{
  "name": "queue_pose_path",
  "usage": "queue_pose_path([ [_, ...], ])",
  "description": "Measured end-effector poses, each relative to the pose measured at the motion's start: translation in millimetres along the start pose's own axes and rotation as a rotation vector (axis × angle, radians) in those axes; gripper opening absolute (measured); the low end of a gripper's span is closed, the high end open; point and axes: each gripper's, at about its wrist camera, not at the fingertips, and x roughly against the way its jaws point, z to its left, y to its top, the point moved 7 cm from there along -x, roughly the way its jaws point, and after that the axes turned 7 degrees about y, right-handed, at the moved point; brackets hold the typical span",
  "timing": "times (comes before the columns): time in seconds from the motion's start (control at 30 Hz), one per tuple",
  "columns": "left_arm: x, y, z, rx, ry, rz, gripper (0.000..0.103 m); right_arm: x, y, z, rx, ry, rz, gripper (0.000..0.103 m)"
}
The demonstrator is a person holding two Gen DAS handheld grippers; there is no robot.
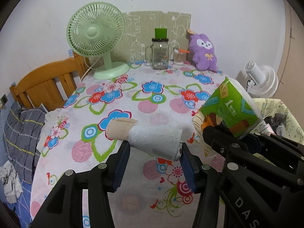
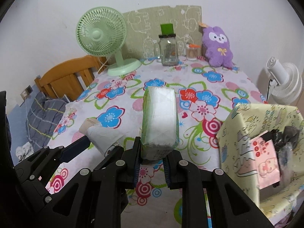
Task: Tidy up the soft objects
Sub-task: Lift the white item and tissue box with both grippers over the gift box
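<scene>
My left gripper is shut on a grey roll of plastic bags with a beige paper band, held above the flowered tablecloth. The roll lies crosswise between the blue pads. My right gripper is shut on a green tissue pack, lifted off the table, its white end toward the camera. In the left wrist view the same tissue pack hangs at the right in the right gripper. The left gripper and the roll show at lower left in the right wrist view.
A yellow patterned box with packets inside stands at the table's right edge. At the back stand a green fan, a glass jar, a cotton-swab holder and a purple plush toy. A wooden headboard and bedding lie to the left.
</scene>
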Motion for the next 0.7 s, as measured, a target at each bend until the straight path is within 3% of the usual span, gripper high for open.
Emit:
queue_pose_path([
  [0.7,60.4,25.3,-10.3,0.009,0.012,-0.115,0.054,68.9,25.6,8.1,0.045,0.006,-0.113,0.024],
])
